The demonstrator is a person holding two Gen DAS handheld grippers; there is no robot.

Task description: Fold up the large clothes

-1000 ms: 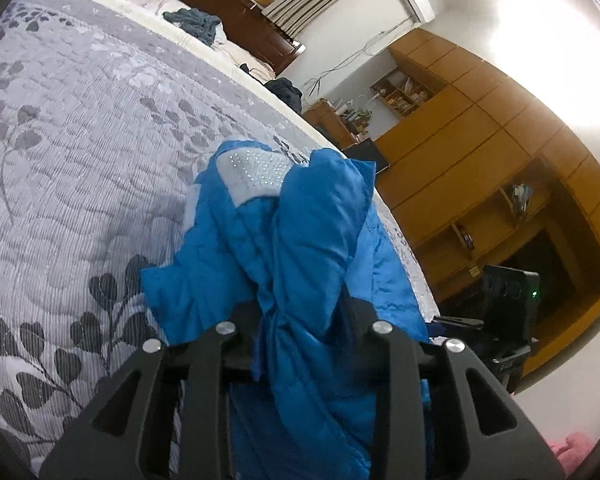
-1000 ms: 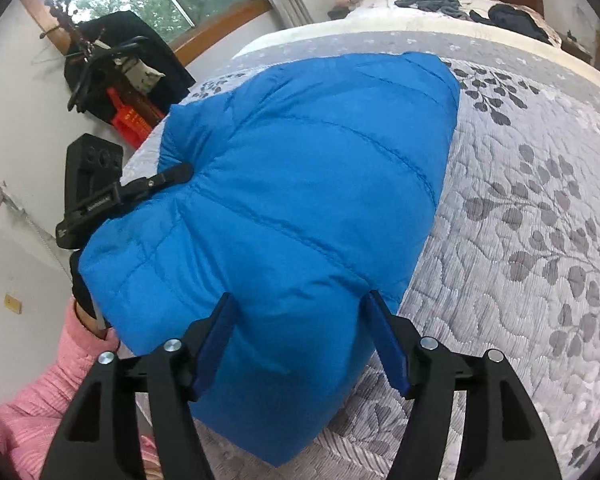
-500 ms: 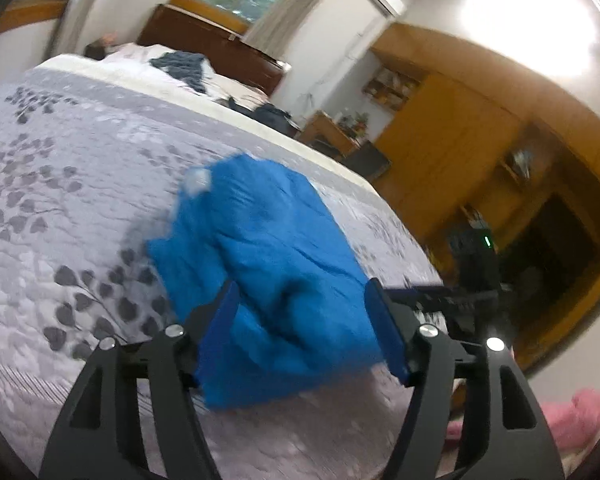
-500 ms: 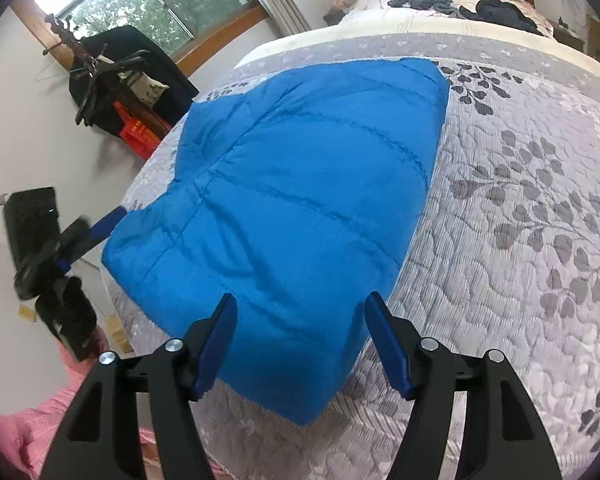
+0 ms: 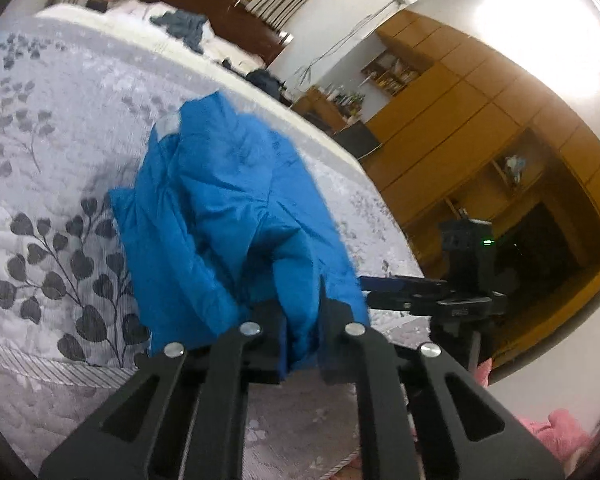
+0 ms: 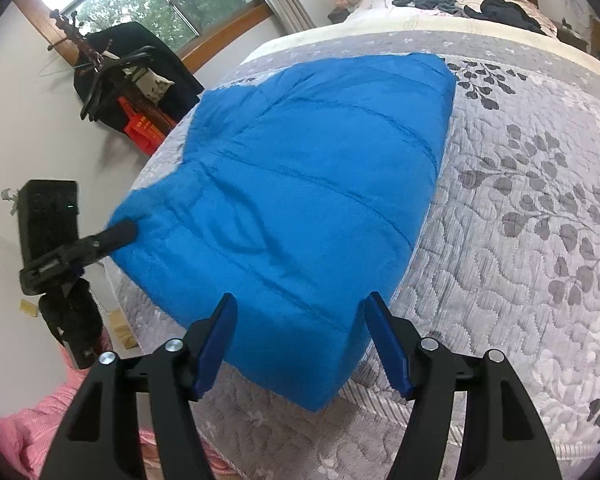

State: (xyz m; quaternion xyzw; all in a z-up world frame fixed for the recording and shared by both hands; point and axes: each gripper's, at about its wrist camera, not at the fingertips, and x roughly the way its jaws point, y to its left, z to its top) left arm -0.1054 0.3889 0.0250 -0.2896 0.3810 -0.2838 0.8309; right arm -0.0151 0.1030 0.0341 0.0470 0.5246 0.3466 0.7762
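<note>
Left gripper (image 5: 302, 322): jaws clamped on a bunched fold of the blue jacket (image 6: 312, 184) at its near left edge. Fabric is pinched between the two black fingers and rises up from the bed (image 6: 540, 216), so that side reads as lifted, probably to carry it over for a fold. From the right wrist view the same gripper (image 6: 120, 232) shows with its tip buried in the jacket's left corner, close to the bed's edge.

Jacket: puffy quilted thing, lying on the grey leaf-print quilt, near the foot edge. Main panel is spread fairly flat, quilting lines running across it. In the left wrist view it looks heaped and doubled over itself (image 5: 236, 216), a pale patch of lining showing at the far end. So I'd judge it partly folded, not finished.

Right gripper (image 6: 302, 340): jaws apart, blue pads either side of the jacket's near right corner, holding nothing. It hovers just over that corner; can't tell if a pad touches the fabric. Likely lined up to take that corner so both ends move together.

Risk: slick puffy fabric, a one-sided pull could slide the whole jacket toward the bed edge.
</note>
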